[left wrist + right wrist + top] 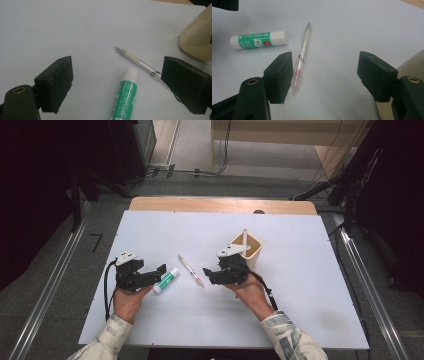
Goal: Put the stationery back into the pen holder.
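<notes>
Green-labelled glue stick (125,96) lies flat on the white surface (300,285) between my spread left tongs (117,87), so I lower squarely before pinching, while the right tongs (325,75) (also spread) straddle the pen (301,58).

Nothing here reads clearly for you. The glue stick (258,39), lying just beside the pen (301,58), carries a green label with white print too small and blurred to make out, plus a small red logo patch whose letters you cannot tell either.
</notes>
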A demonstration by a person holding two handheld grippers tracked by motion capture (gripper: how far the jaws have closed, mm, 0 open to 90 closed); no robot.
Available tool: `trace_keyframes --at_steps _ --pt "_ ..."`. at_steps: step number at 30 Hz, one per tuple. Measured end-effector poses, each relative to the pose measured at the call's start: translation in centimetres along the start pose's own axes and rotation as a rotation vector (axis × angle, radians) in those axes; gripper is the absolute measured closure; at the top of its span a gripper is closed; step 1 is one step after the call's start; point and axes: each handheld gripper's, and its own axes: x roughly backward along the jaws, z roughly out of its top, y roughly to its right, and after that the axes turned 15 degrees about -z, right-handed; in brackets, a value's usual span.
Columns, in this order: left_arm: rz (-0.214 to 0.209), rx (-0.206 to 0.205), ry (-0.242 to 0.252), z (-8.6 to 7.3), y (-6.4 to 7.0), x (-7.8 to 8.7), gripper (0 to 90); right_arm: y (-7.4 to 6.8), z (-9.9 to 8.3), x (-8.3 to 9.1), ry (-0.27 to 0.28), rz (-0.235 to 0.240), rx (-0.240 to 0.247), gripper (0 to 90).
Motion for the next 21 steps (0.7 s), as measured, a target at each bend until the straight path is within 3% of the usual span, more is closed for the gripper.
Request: trace_keyframes --at_steps 21 --pt "0.0 0.001 -0.001 0.0 -0.1 -0.1 11.4 -1.7 -0.1 -2.0 -0.029 0.008 0.022 27.5"
